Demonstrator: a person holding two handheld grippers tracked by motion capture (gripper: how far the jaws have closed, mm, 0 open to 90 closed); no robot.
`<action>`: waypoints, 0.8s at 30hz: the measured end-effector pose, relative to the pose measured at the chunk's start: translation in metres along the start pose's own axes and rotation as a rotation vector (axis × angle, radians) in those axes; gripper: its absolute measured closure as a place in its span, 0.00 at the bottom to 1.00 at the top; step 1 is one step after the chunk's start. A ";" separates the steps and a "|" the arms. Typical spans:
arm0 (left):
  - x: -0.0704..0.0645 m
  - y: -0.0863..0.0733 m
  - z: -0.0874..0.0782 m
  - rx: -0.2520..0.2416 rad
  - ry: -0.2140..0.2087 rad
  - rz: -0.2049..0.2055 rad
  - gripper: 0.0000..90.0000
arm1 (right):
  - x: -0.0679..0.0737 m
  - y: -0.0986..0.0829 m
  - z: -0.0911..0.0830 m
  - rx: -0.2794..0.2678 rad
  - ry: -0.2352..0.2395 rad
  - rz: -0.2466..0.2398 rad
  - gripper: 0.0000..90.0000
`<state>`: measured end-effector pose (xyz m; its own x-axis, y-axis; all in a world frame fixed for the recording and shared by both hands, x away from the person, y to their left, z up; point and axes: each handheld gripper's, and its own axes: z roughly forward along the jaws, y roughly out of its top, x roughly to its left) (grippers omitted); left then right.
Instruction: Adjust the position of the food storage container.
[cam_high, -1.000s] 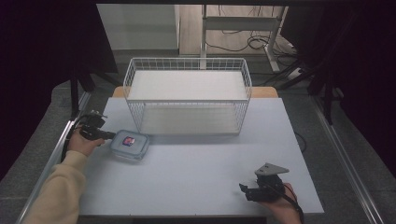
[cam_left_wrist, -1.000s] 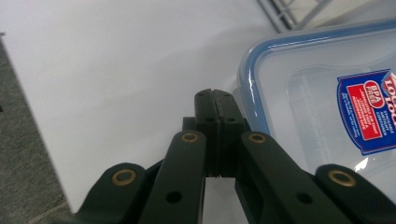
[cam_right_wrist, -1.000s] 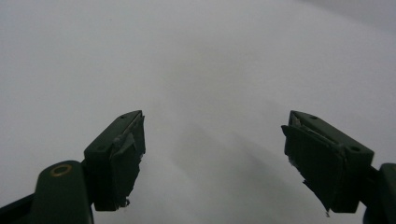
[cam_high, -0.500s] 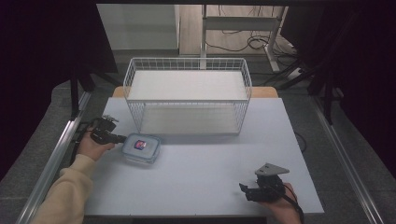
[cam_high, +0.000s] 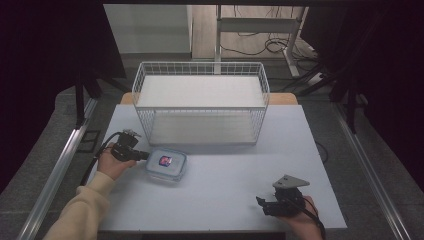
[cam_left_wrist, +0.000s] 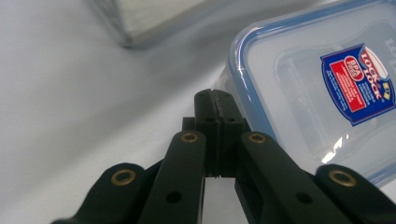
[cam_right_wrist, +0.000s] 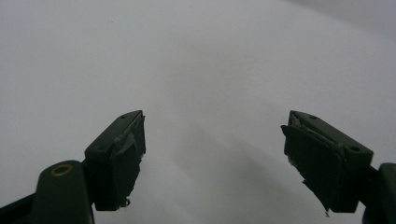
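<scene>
A clear plastic food container (cam_high: 167, 164) with a blue-rimmed lid and a red and blue label lies flat on the pale table (cam_high: 235, 165), left of centre. My left gripper (cam_high: 145, 156) is shut, and its tips rest against the container's left edge. In the left gripper view the pressed-together jaws of my left gripper (cam_left_wrist: 215, 100) meet the lid's corner (cam_left_wrist: 243, 70) with nothing between them. My right gripper (cam_high: 260, 202) sits low at the front right of the table, open and holding nothing. In the right gripper view, bare table lies between the spread jaws of my right gripper (cam_right_wrist: 212, 154).
A white wire basket (cam_high: 200, 65) stands at the back middle of the table, just beyond the container. Metal rails (cam_high: 60, 165) run along both sides of the table. Cables lie on the floor behind.
The left gripper has travelled to the right along the table, and the container has slid right with it, toward the front of the basket. The right gripper has stayed put.
</scene>
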<state>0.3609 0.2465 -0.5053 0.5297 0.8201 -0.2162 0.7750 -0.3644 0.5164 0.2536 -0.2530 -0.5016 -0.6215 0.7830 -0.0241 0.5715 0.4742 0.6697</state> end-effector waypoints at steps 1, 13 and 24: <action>-0.003 0.000 0.001 -0.001 -0.007 0.000 1.00 | 0.000 0.000 0.000 0.001 0.000 0.000 0.23; -0.034 -0.004 0.009 0.003 -0.084 0.033 1.00 | 0.000 0.000 0.000 0.000 -0.003 -0.001 0.23; -0.057 -0.002 0.018 0.011 -0.137 0.062 1.00 | 0.000 0.000 -0.001 -0.006 -0.010 0.001 0.23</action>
<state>0.3358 0.1928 -0.5089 0.6184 0.7281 -0.2958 0.7425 -0.4180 0.5234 0.2533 -0.2535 -0.5008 -0.6158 0.7873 -0.0307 0.5689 0.4712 0.6740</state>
